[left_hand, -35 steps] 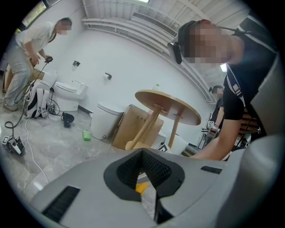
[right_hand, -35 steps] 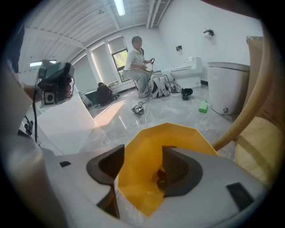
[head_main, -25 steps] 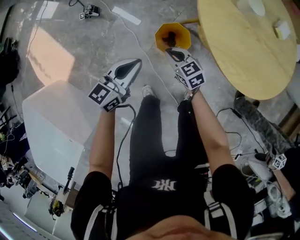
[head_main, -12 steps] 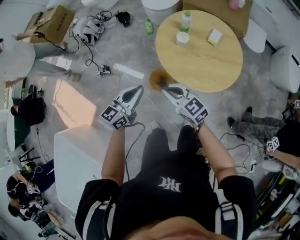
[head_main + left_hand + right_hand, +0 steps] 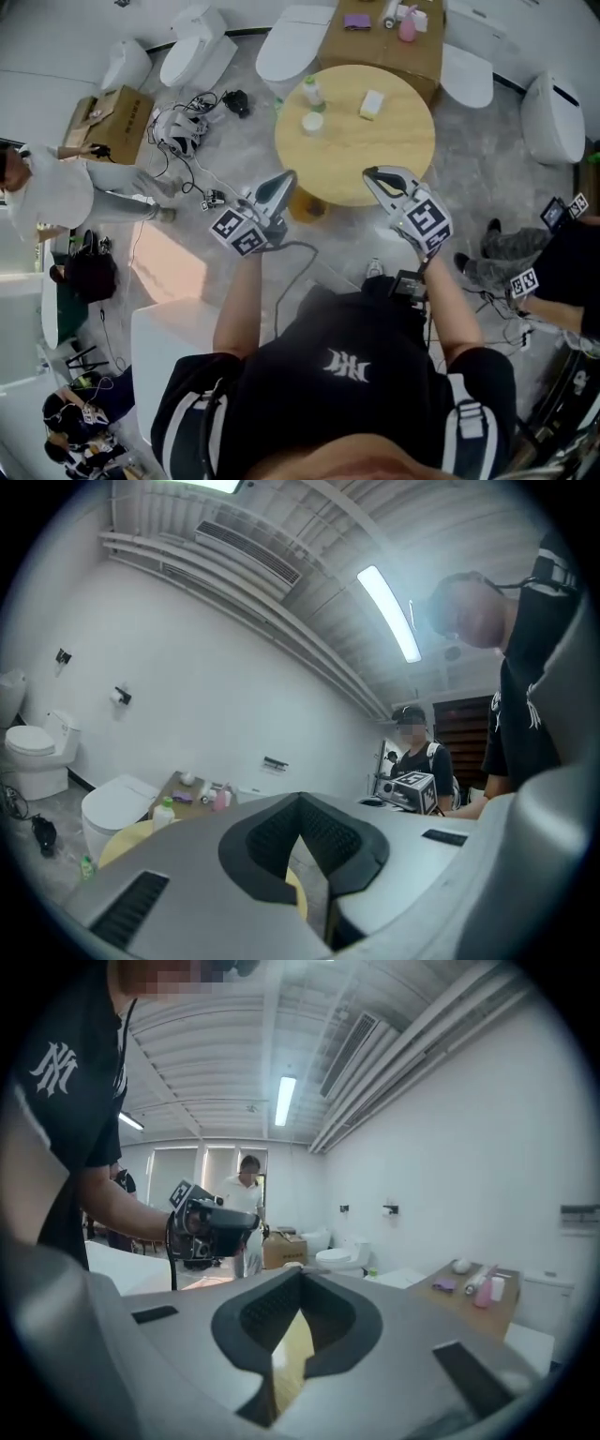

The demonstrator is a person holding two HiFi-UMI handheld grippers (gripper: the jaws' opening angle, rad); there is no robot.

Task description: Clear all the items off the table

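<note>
There's the round pale wooden table point(image 5: 375, 155), upper centre, with nothing cleared off it yet. The left gripper point(image 5: 281, 184) and right gripper point(image 5: 378, 178) hover at its near edge, both closed on nothing, poised, I'd say, to reach in. Towards the far side wait a small pale bottle with a green cap point(image 5: 313, 91), a white round cup point(image 5: 312, 123) and a pale yellow block point(image 5: 372, 104). The bottle's label is unreadable; the black shirt point(image 5: 281, 394) bears a white monogram.

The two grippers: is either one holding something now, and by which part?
Nothing is held. The left gripper and the right gripper both have their jaws together with nothing between them, near the edge of the round table.
</note>
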